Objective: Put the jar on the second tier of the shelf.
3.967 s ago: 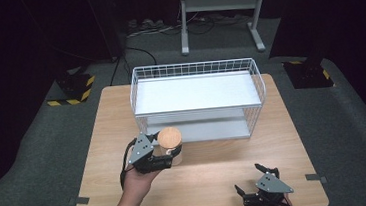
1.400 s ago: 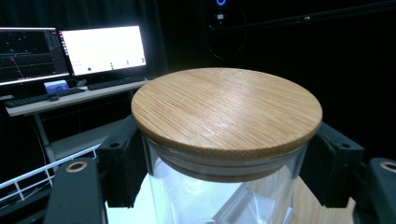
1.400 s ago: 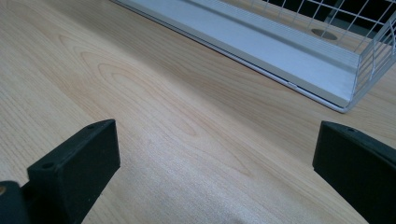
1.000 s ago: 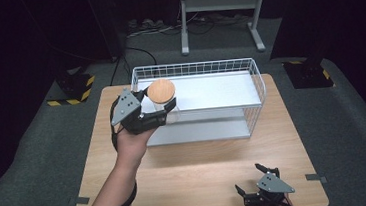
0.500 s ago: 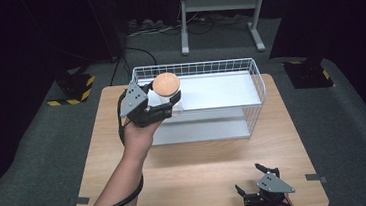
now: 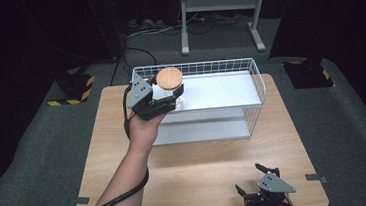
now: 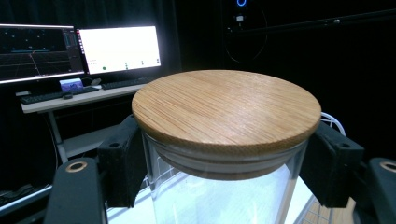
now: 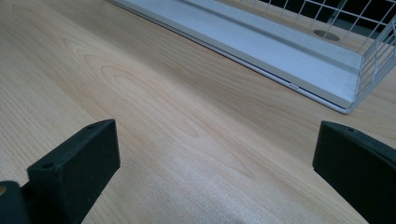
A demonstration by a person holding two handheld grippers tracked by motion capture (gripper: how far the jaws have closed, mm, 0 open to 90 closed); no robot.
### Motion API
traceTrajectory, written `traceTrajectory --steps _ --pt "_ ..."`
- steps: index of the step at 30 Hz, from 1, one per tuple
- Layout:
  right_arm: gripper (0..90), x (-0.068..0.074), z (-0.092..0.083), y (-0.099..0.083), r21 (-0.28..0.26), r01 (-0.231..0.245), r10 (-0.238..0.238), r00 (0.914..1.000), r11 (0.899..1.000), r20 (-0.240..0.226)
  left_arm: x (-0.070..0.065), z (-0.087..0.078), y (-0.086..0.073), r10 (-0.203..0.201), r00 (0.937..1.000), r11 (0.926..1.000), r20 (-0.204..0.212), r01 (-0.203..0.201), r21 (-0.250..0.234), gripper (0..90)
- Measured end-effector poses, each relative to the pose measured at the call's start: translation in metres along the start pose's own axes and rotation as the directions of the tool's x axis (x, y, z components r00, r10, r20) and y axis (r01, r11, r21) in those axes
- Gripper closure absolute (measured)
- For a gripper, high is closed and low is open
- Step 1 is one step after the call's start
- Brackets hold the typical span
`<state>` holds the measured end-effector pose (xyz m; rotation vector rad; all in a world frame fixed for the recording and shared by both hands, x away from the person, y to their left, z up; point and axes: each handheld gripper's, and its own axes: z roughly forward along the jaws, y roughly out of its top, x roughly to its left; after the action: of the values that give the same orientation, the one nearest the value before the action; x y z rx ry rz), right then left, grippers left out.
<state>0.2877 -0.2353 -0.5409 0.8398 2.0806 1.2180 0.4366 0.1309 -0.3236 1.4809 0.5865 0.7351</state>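
Note:
A clear glass jar [image 6: 172,91] with a round wooden lid [image 7: 226,107] is held in my left gripper [image 6: 166,98], which is shut on it just under the lid. The jar hangs upright over the left end of a white wire basket [image 6: 248,67] with a white floor. Both jaws press the glass sides in the left gripper view, where the jar [image 7: 219,196] stands very close. My right gripper [image 6: 258,184] rests open near the table's front right edge, nothing between its jaws [image 8: 215,172].
The basket's white base and wire wall [image 8: 299,51] lie ahead of the right gripper across bare wooden table [image 6: 201,166]. Beyond the table, monitors [image 7: 119,49] stand on a desk, and a white stand [image 6: 220,4] sits on the dark floor.
My left gripper has carried the jar from the table in front of the basket up and forward, now over the basket's left end. The right gripper has stayed still.

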Motion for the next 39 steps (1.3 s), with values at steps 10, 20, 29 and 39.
traceTrajectory --steps 10,20,29,39 --pt "0.1 0.000 0.000 0.000 -0.003 -0.004 0.004 1.0000 1.000 -0.003 0.001 0.015 0.001 0.004 0.9998 1.0000 -0.020 -0.004 0.006 26.5" --pt "0.1 -0.001 -0.001 0.000 -0.010 -0.014 0.014 0.9999 1.000 -0.004 0.003 0.028 -0.003 -0.030 0.9991 0.9995 -0.030 0.030 0.011 26.5" --pt "0.1 -0.001 -0.001 0.000 -0.010 -0.013 0.013 0.9999 1.000 -0.004 0.006 0.034 -0.005 -0.049 0.9980 0.9986 -0.040 0.050 0.020 26.5" --pt "0.1 -0.001 -0.001 0.000 -0.011 -0.013 0.013 0.9999 1.000 -0.005 0.005 0.039 -0.006 -0.044 0.9984 0.9984 -0.035 0.046 0.034 26.4"
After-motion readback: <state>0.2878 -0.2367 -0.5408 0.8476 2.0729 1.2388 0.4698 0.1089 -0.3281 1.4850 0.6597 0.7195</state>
